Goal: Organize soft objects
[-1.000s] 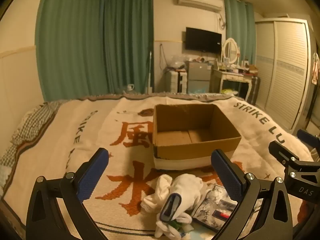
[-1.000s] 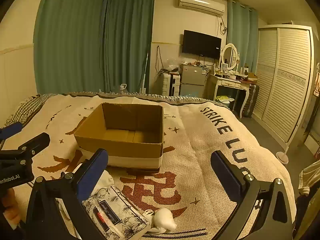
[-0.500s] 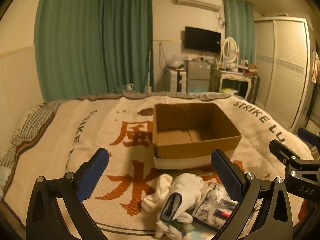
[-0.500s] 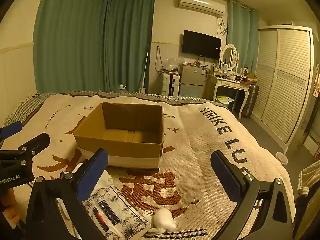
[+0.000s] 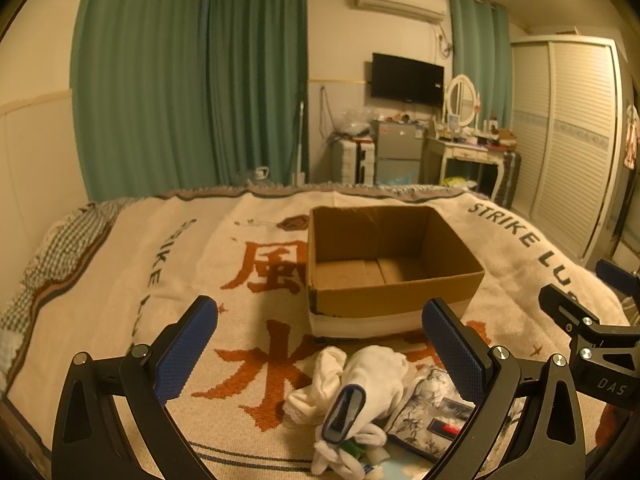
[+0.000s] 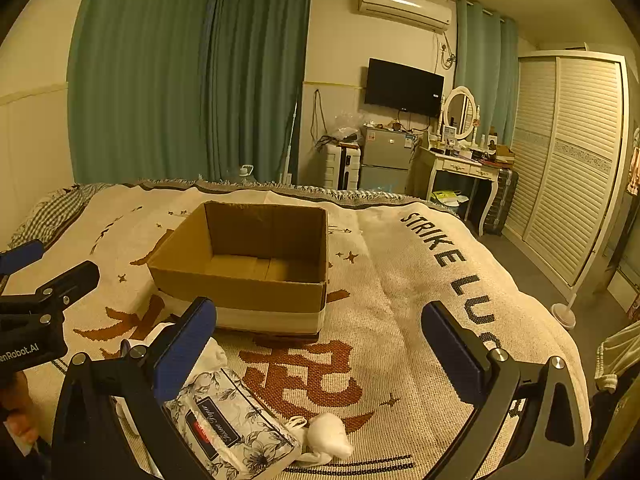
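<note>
Hovering wide open and empty, the left hand-held gripper (image 5: 320, 344) has the crumpled white cloth gloves (image 5: 360, 384) just below its fingers, nearer than the right hand-held gripper (image 6: 318, 344). Beyond them on the bed, the open brown cardboard box (image 5: 390, 264) holds nothing.

Box (image 5: 394, 300): plain brown cardboard at your frame centre, white band along its base.
Blanket (image 5: 120, 300): cream, rust characters, dark lettering.
Tissue pack (image 6: 234, 428): white, dark floral print, lower left.
Socks (image 5: 360, 372): white.
Curtains (image 5: 192, 92): green.
</note>
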Available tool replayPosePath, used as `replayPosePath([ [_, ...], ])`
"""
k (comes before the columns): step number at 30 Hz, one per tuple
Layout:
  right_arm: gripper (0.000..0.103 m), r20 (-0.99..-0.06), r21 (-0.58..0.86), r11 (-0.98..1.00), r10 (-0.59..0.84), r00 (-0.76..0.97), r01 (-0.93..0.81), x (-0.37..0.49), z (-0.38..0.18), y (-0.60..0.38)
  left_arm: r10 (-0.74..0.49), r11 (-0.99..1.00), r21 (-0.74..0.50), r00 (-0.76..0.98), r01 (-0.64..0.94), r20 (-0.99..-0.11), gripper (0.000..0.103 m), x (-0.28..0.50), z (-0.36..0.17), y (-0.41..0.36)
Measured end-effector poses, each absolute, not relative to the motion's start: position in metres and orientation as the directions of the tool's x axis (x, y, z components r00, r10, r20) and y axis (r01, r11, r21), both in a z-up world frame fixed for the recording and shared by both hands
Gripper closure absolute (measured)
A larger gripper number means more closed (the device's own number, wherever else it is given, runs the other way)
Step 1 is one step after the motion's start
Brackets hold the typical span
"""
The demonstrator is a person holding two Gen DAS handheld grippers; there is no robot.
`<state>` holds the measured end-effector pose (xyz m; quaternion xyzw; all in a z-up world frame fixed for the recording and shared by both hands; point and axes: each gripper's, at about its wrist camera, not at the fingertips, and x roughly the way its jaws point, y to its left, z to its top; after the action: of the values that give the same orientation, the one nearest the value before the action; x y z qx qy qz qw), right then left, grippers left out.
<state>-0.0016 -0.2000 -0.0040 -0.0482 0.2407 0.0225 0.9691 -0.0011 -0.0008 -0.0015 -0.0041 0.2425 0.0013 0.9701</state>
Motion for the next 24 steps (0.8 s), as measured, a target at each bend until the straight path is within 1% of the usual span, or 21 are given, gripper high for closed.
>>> replayPosePath([
  [24,0.000,-0.480,-0.093,0.993,0.023,0.877,-0.077,-0.0049,-0.0053,-0.1971,0.007,1.000,-0.011,0.874,-0.014,-0.485,0.000,-0.0029,-0.0044,0.0005],
])
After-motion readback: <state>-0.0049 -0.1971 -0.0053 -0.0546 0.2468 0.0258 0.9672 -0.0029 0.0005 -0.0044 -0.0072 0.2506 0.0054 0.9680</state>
